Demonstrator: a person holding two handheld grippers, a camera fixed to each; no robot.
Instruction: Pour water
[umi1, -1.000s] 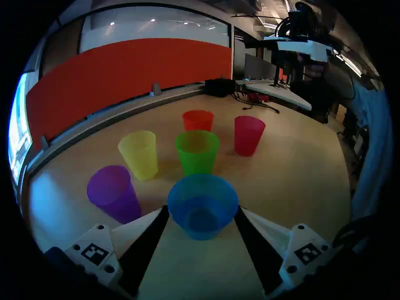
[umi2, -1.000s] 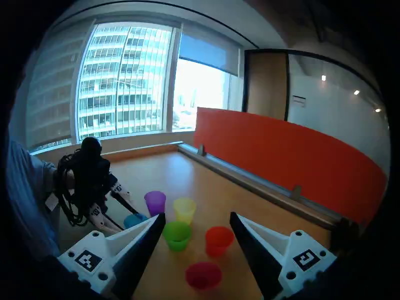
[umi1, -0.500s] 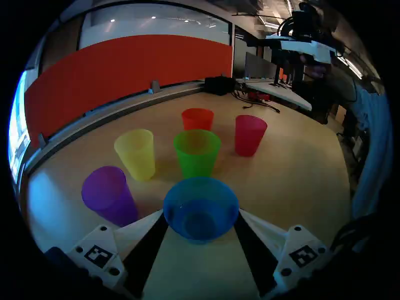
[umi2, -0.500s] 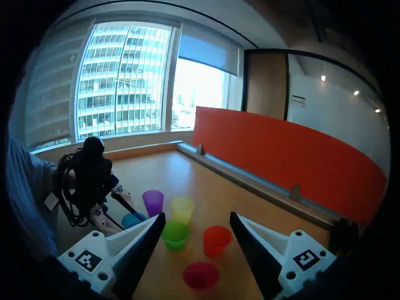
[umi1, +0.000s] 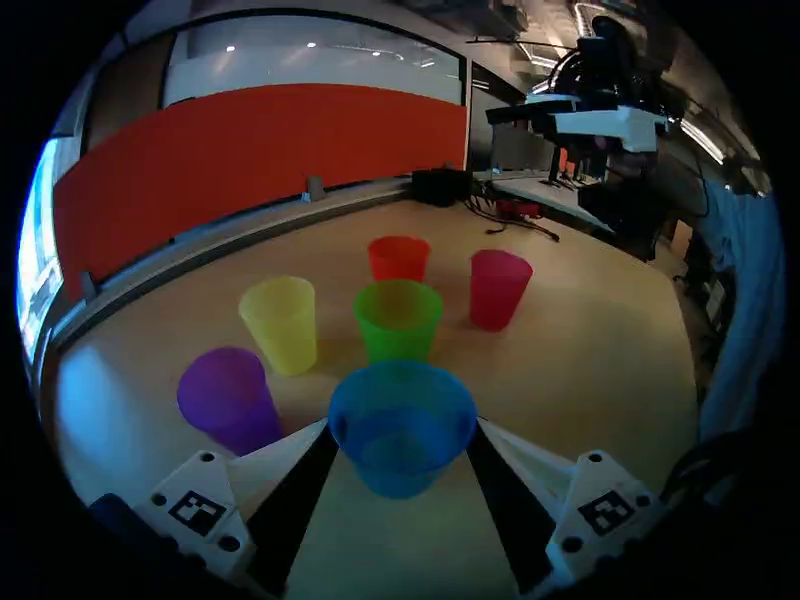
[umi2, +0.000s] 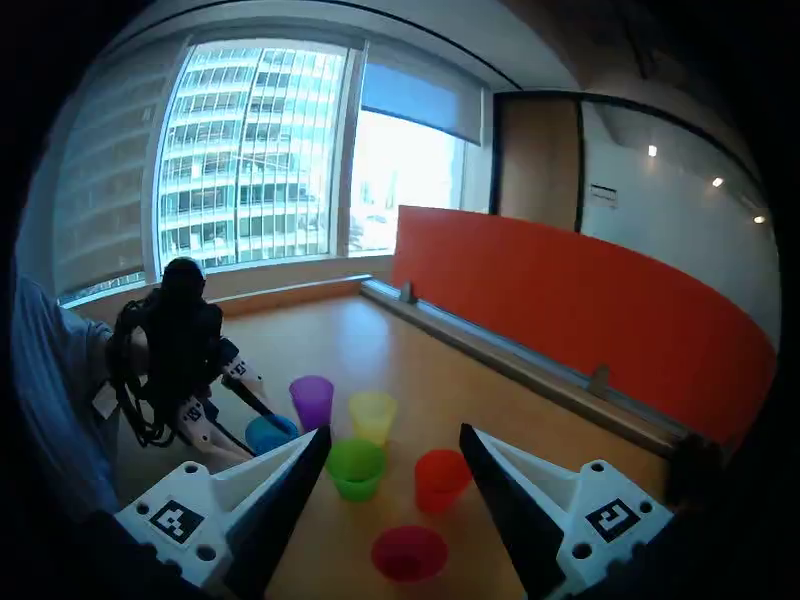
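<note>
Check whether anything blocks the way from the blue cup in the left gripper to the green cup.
Nothing visible does. The green cup stands just beyond the blue cup in the left gripper, with no object between them.

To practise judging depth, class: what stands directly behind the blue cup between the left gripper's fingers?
The green cup stands right behind the blue cup, the orange cup farther back. The blue rim seems to cover the green cup's base.
</note>
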